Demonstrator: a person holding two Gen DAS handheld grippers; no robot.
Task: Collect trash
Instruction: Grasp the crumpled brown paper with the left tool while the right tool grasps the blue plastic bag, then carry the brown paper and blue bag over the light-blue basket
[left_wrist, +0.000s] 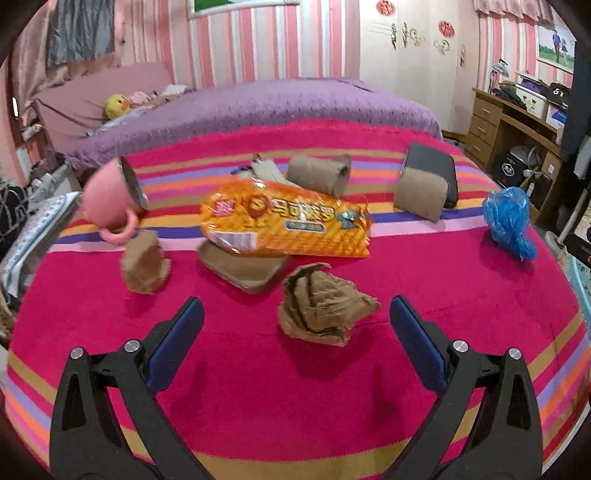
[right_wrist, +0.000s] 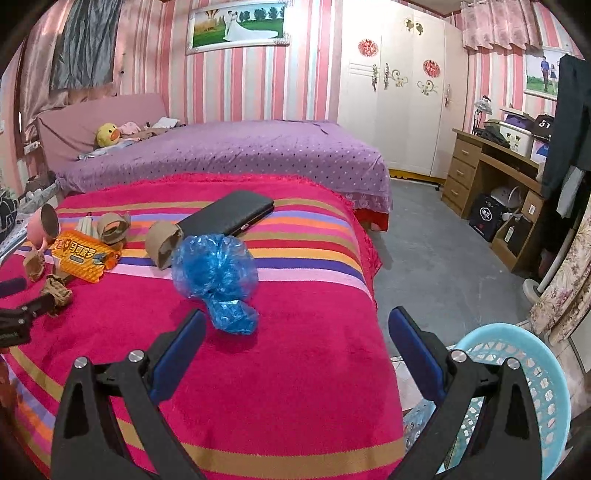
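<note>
We are in a pink striped bedroom, over a bright striped blanket (left_wrist: 295, 387). Our left gripper (left_wrist: 295, 332) is wide apart near the crumpled brown paper (left_wrist: 321, 306). Our right gripper (right_wrist: 295, 339) is apart by the blue plastic bag (right_wrist: 218, 273). The soft bag may slip, or we may miss the blue basket (right_wrist: 532, 373).

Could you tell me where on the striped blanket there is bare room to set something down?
The blanket is bare on the near side, between the blue plastic bag and the open right gripper, out to its right edge. It is crowded further back on the left, around the orange snack bag, pink cup, cardboard tubes and crumpled brown paper.
</note>
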